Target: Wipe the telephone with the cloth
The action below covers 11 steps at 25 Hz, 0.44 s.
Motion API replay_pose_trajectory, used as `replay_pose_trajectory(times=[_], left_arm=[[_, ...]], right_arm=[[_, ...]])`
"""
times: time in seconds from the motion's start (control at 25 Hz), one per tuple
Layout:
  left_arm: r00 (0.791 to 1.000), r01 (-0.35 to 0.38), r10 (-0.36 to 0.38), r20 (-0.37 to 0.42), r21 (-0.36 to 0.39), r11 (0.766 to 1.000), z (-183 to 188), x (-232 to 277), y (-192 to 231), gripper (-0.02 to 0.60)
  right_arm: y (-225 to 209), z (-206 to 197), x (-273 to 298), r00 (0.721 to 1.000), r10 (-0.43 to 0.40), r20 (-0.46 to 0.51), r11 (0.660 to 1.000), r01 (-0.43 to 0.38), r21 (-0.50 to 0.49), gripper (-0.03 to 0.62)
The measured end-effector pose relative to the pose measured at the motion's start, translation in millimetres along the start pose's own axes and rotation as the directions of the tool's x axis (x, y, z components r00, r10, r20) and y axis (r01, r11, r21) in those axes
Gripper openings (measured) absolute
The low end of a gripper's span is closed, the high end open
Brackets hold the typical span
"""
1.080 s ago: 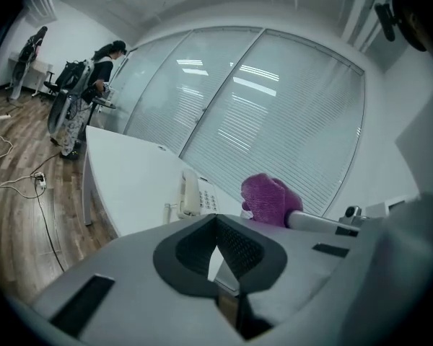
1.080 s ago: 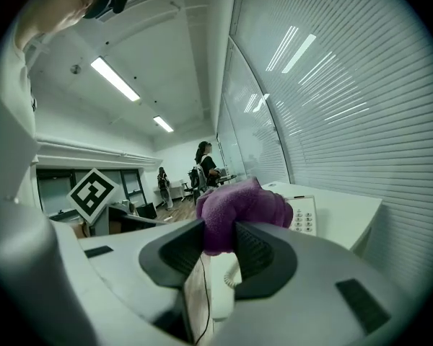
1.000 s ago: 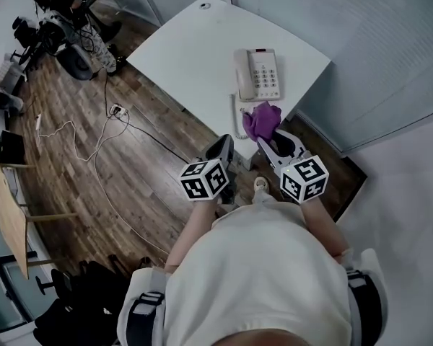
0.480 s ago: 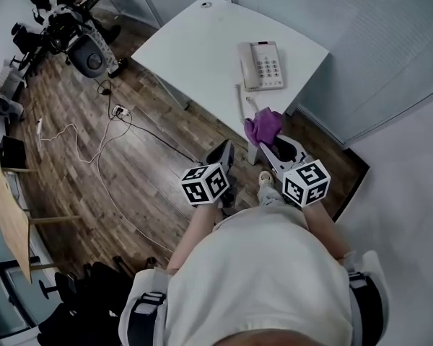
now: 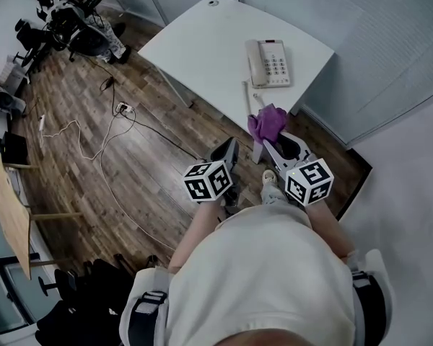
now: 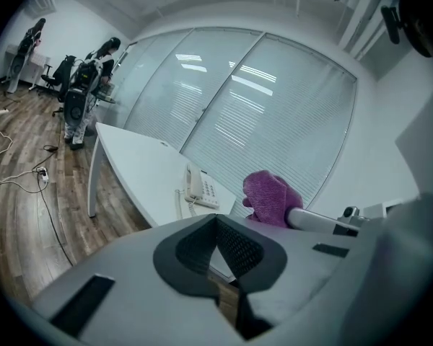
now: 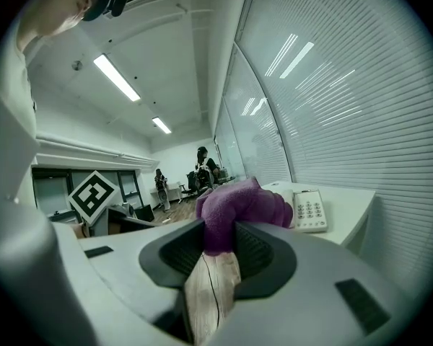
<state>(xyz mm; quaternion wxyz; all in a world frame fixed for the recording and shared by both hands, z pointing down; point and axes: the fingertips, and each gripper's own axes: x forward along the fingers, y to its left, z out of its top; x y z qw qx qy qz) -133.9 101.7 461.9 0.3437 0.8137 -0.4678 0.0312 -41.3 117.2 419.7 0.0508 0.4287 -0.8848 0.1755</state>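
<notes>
Your right tool (image 5: 268,140) pinches the purple cloth (image 5: 268,122); your left tool (image 5: 226,147) is pressed together, empty. The telephone (image 5: 269,62) sits ahead of both on the surface (image 5: 202,42).

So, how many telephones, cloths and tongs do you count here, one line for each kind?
telephone: 1
purple cloth: 1
tongs: 2 (left tongs, right tongs)
Total: 4

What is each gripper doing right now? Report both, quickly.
Left gripper: closed, nothing between its jaws.
Right gripper: closed on the purple cloth.
</notes>
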Motion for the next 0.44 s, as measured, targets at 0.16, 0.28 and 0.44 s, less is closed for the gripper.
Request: replay_pose_trajectory(times=[0.16,0.28,0.44], left_arm=[[1.000,0.005,-0.005,0.001,0.000,1.000,2.5,-4.7,-1.2,0.020],[1.000,0.009,-0.009,0.000,-0.001,1.000,2.7,-4.5,0.5,0.020],[1.000,0.010,-0.010,-0.005,0.004,1.000,0.6,-6.3,0.5,0.020]], right_arm=[[6.3,3.2,0.0,1.000,0.006,0.001,1.000,-0.006,-0.004,0.129],[7.1,0.1,2.9,1.000,0.008,-0.006,1.000,-0.008,-0.009,0.129],[9.3,-2.2,2.3,1.000,0.013,-0.012,1.000,-0.013,-0.019,0.129]])
